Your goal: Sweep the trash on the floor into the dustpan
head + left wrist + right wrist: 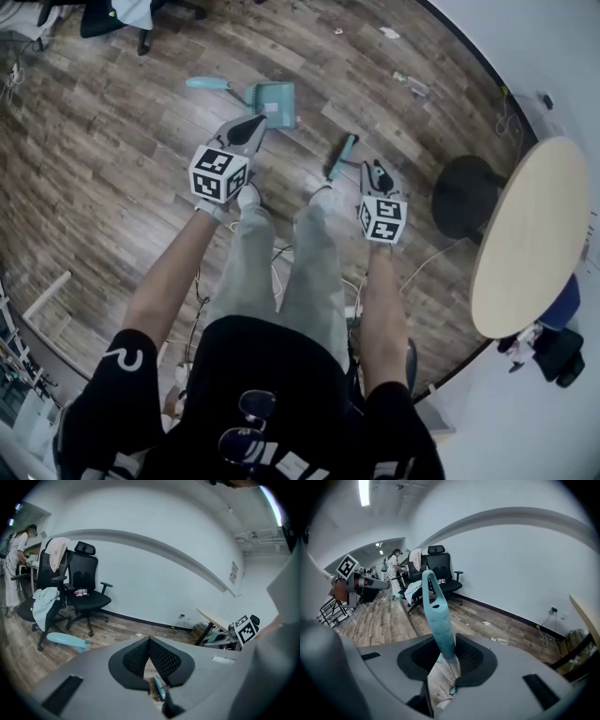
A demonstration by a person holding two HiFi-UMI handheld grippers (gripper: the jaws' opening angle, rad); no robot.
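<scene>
- The wood-plank floor (112, 159) is brown, and its boards run slantwise.
- A teal dustpan (272, 101) lies on it, long handle stretched leftward.
- Pale scraps of trash (389, 33) lie near the wall, well apart from the dustpan.
- The table's round black base (467, 192) stands at the right.
- An office chair (112, 17) stands at the far left.

I count two grey grippers, the left gripper (253, 122) and the right gripper (376, 169). Each has one black-and-white marker cube (218, 173), so two cubes. One teal plastic brush (437, 616) stands between the right fingers. One teal plastic dustpan (273, 101) lies just ahead of the left fingers. Three small bits of trash (389, 33) lie well ahead of the fingers. There are two black office chairs (86, 590). One round pale wood tabletop (530, 234) is right of the right fingers.
</scene>
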